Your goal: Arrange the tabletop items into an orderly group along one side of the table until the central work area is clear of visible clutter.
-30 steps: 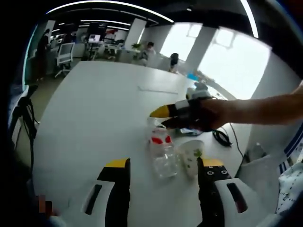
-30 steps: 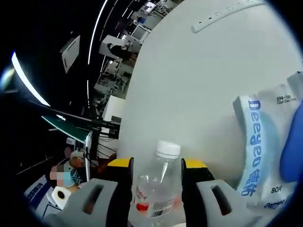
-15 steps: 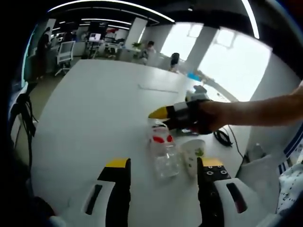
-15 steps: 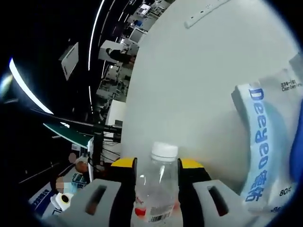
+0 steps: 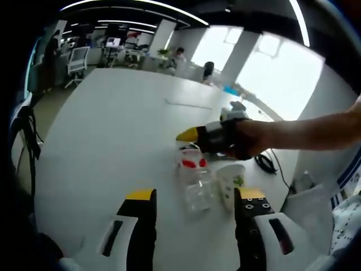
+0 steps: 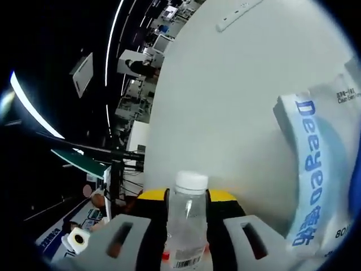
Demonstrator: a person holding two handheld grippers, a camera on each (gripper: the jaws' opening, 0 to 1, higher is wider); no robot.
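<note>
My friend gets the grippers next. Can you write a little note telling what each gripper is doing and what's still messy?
Right gripper: shut on the water bottle, which stands upright on the table.
Left gripper: open, holding nothing, aimed at the bottle and the paper cup beside it.
The wipes pack lies just to one side of the bottle.
Done: bottle gripped.
Left: move the bottle, cup and wipes into a neat group along one table edge.

Right gripper (image 6: 186, 226): jaws closed against the bottle (image 6: 188, 220) neck, forearm extended in from the right. Left gripper (image 5: 194, 206): jaws spread wide, gripping nothing.
</note>
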